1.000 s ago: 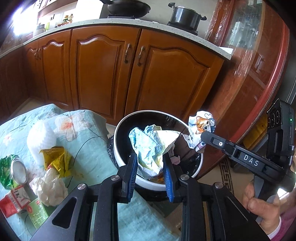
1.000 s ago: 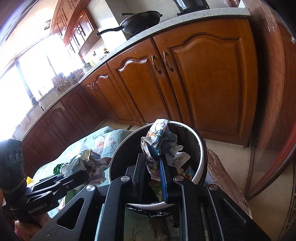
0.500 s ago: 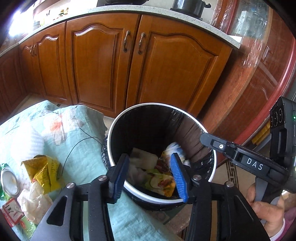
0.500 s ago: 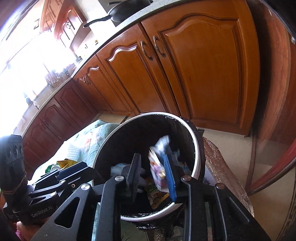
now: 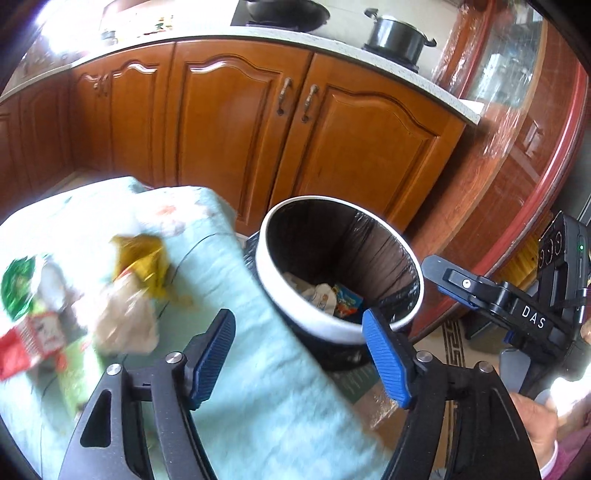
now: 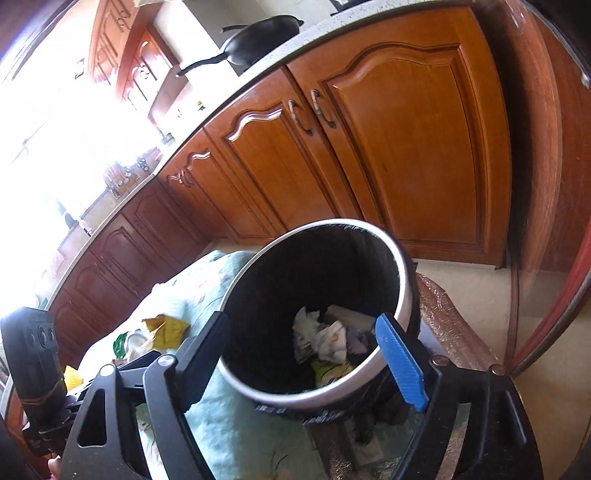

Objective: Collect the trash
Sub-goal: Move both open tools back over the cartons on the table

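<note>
A white-rimmed trash bin [image 5: 275, 295] with a black liner stands beside the table; it also shows in the right wrist view [image 6: 404, 273]. Crumpled wrappers [image 5: 325, 295] lie at its bottom, seen too in the right wrist view [image 6: 328, 341]. My left gripper [image 5: 299, 354] is open and empty, above the table edge just left of the bin. My right gripper [image 6: 306, 354] is open and empty over the bin's near rim. On the table lie a yellow wrapper [image 5: 142, 258], a crumpled white bag [image 5: 125, 325], a green packet [image 5: 16, 288] and a red-white carton [image 5: 29, 339].
The table has a light green floral cloth [image 5: 258, 398]. Wooden kitchen cabinets [image 5: 236, 122] stand behind the bin, with a wok [image 6: 258, 37] and pot [image 5: 397, 35] on the counter. A glass-fronted wooden cabinet [image 5: 517, 122] is at the right.
Both grippers let go of their crumpled wrappers, which fell into the bin. Both jaws opened wide. The left gripper pulled back and swung left toward the table.
</note>
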{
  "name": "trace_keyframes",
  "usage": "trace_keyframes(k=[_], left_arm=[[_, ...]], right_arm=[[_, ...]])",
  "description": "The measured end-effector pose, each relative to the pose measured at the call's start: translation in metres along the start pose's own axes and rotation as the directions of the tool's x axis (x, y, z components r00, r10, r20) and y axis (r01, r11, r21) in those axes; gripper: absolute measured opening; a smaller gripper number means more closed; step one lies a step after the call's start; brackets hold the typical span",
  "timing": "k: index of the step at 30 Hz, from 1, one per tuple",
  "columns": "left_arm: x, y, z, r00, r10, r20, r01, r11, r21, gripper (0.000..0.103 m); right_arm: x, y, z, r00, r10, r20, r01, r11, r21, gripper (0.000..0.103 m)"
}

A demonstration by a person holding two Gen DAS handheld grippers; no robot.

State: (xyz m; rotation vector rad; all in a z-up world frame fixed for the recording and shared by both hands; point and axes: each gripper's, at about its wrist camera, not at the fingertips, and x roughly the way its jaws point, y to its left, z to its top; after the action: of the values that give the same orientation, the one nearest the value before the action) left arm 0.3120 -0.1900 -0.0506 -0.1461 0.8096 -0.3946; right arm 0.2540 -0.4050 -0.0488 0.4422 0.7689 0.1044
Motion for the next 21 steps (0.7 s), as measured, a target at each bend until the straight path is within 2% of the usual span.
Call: trace_keyframes(k=[10, 21], left_arm=[[-0.080, 0.039, -0.053, 0.996, 0.049, 0.075, -0.042, 0.995, -0.086, 0.073], [-0.141, 0.080, -0.094, 0.990, 0.116, 0.077, -0.104, 0.984, -0.144, 0.073]], right_arm=[[-0.021, 0.037, -0.043, 0.999, 0.033, 0.015, -0.032, 0.999, -0.012, 0.087], [-0.032, 0.064, -0.079, 0.998, 0.063, -0.021, -0.063, 0.998, -0.010, 0.087]])
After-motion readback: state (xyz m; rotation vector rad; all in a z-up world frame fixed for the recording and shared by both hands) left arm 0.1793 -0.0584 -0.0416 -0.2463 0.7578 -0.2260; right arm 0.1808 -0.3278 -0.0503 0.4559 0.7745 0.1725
